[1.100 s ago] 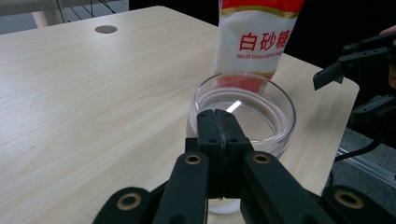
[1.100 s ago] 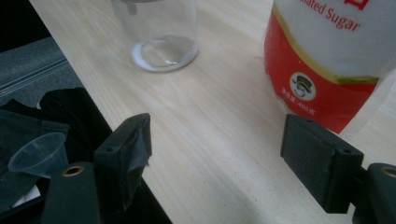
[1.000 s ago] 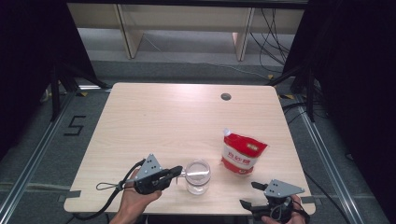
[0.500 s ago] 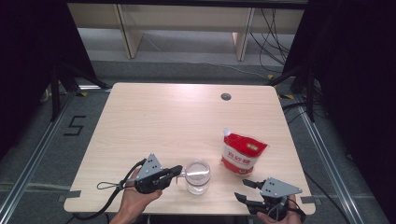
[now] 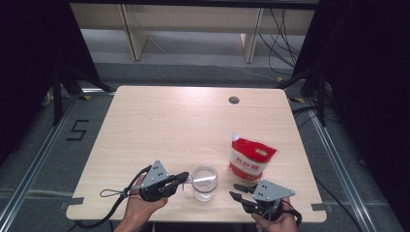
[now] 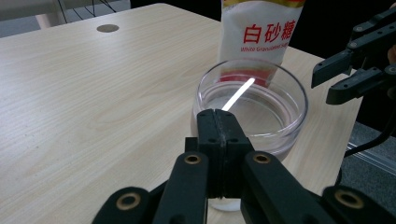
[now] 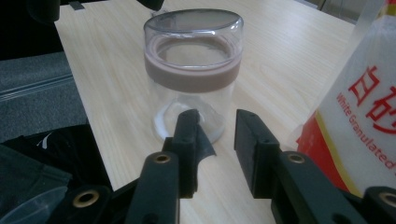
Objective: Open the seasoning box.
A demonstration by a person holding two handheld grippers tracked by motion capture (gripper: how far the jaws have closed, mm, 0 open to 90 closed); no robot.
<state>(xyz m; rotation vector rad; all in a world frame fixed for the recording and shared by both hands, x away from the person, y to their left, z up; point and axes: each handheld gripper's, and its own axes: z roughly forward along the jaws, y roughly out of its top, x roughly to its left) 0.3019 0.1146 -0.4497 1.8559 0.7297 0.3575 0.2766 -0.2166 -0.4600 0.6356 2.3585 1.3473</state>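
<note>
High view: the glass jar [image 5: 204, 183] stood near the front edge of the surface [image 5: 183, 125] and served as the landmark. The left tool [image 5: 183, 177] lay just left of the jar, its tips at the jar's rim. The right tool [image 5: 235, 190] hung to the right of the jar, apart from it. A red-and-white sugar bag [image 5: 250, 158] stood behind and to the right of the jar.

Left gripper view: the left tool [image 6: 218, 122] had its jaws pressed together, tips at the near rim of the jar [image 6: 252, 109], whose mouth was open. A white strip [image 6: 238, 94] leaned inside the jar. The sugar bag [image 6: 261, 32] stood directly behind the jar.

Right gripper view: the right tool [image 7: 217, 133] had just been closing; its jaws stood partly spread with nothing between them, short of the jar [image 7: 192, 70]. The sugar bag [image 7: 364, 112] stood right of the jar.
</note>
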